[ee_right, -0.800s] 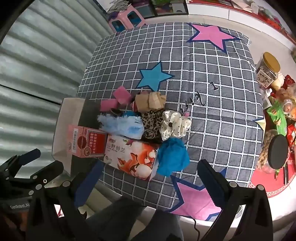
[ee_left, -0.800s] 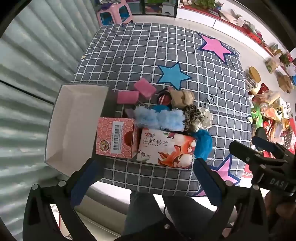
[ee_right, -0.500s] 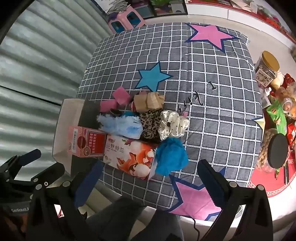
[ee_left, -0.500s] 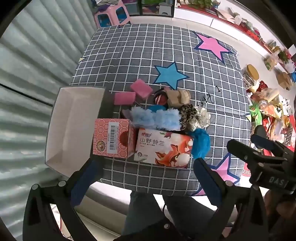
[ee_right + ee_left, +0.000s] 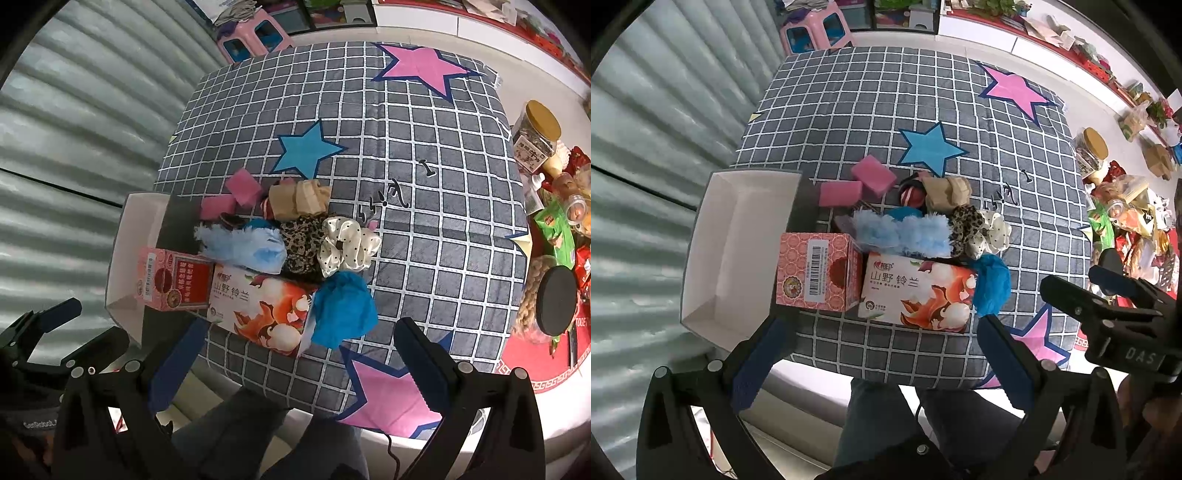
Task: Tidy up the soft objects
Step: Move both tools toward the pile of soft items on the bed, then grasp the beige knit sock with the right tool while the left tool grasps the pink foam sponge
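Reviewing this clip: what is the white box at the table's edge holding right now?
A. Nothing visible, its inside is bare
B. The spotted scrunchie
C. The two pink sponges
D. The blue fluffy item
A: the white box shows only bare white walls and floor, while the soft items, such as the pink sponges, lie on the checked cloth beside it.

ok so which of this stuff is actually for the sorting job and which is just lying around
For the job:
white box
pink sponges
light blue fluffy piece
leopard scrunchie
polka-dot scrunchie
blue pom
tissue pack
pink carton

Lying about:
jars
snack packets
pink stool

Both hand-held grippers are open and empty.
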Motion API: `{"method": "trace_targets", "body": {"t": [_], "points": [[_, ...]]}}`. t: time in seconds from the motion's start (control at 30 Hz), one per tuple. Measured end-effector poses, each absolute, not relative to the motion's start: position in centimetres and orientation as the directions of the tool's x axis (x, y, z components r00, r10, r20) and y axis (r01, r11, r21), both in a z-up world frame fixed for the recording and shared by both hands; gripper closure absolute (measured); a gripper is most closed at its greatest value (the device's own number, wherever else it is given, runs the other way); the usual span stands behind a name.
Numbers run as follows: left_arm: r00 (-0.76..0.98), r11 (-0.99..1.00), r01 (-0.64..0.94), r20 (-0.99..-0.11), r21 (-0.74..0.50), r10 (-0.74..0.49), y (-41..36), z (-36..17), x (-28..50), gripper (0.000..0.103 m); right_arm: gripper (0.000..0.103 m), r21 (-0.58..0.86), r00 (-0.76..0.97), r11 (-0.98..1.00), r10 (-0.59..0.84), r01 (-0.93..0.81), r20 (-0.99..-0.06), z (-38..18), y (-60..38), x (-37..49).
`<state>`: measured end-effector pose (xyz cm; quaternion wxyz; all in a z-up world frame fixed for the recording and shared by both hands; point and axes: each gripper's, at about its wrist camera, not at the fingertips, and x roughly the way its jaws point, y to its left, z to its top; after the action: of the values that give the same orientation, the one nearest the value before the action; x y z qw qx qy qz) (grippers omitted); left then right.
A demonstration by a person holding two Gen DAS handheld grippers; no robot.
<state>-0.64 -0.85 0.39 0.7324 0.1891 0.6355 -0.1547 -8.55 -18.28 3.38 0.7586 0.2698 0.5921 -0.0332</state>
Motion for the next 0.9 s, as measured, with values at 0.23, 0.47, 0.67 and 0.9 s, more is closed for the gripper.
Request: {"method": "trace_targets", "body": {"t": [0.23, 0.47, 0.67, 0.9], "points": [[0.145, 0.859, 0.503, -0.989, 0.095, 0.025, -1.1, 0.2, 0.4, 0.0, 0.0, 0.372, 0.307, 0.83, 0.258, 0.415, -0.916, 3.2, -19.0, -8.6], [0.155, 0.826, 0.558, -0.988, 0.082, -0.006, -1.4, -1.0, 3.4, 0.0, 0.0, 0.354, 0.29, 0.796, 0.234, 0.492, -0.928, 2.2, -19.3, -7.9], [0.132, 0.775, 0.63, -0.99, 0.05, -0.044, -2.5, -3.6, 7.5, 0.0, 0.0, 0.319, 0.253, 0.739, 0.205, 0.594, -0.946, 0.1, -19.9, -7.7], [0.102, 0.706, 0.707, -0.994, 0.05, -0.031, -4.5, -7.6, 12.8, 0.0, 0.0, 0.296, 0.227, 0.689, 0.192, 0.662, -0.955, -2.0, -19.8, -7.0]]}}
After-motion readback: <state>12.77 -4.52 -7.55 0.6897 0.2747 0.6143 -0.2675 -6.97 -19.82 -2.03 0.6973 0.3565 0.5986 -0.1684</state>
